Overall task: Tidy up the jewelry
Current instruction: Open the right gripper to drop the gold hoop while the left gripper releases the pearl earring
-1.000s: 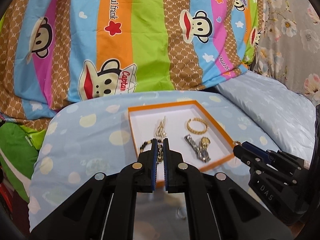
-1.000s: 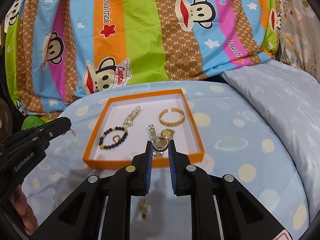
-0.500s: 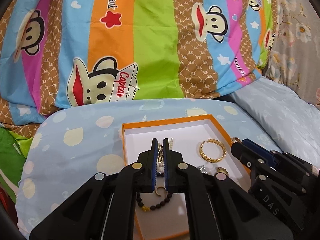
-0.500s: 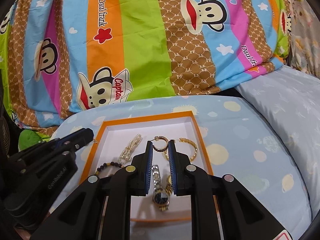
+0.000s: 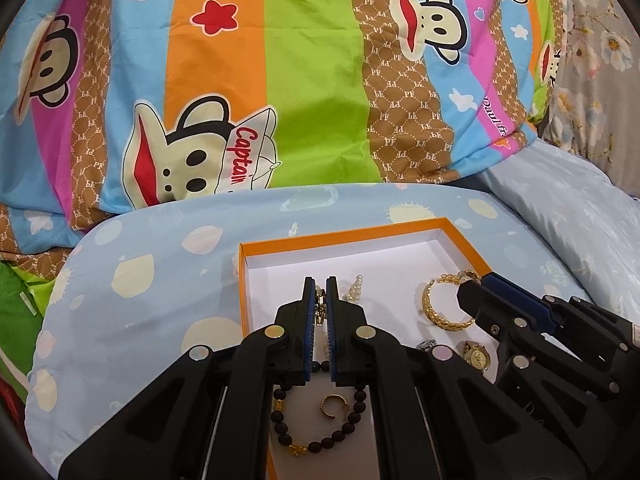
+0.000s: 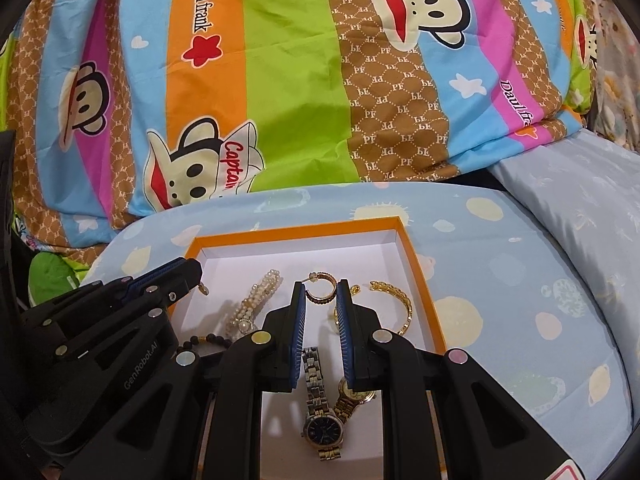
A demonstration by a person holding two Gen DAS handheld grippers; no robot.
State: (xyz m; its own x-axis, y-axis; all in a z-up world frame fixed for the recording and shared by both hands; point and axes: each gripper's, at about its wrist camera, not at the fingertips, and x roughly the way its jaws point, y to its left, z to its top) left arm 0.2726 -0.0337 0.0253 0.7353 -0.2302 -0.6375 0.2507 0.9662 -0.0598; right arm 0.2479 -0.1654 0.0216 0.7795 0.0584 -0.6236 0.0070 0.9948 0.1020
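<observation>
An orange tray with a white floor lies on a blue spotted cushion. My left gripper hovers over the tray's left half, shut on a small gold earring. Beneath it lie a dark bead bracelet with a gold ear cuff inside it. My right gripper is shut on a gold hoop earring above the tray's middle. On the floor are a pearl bracelet, a gold bangle, a silver watch and a gold watch.
A striped monkey-print quilt rises right behind the cushion. A pale blue pillow lies to the right, and green fabric to the left. The two grippers stand close side by side over the tray, the left gripper's tip near the pearls.
Both grippers have moved forward from the tray's near edge to over its floor, a little lower. Each still has its gold earring pinched.
</observation>
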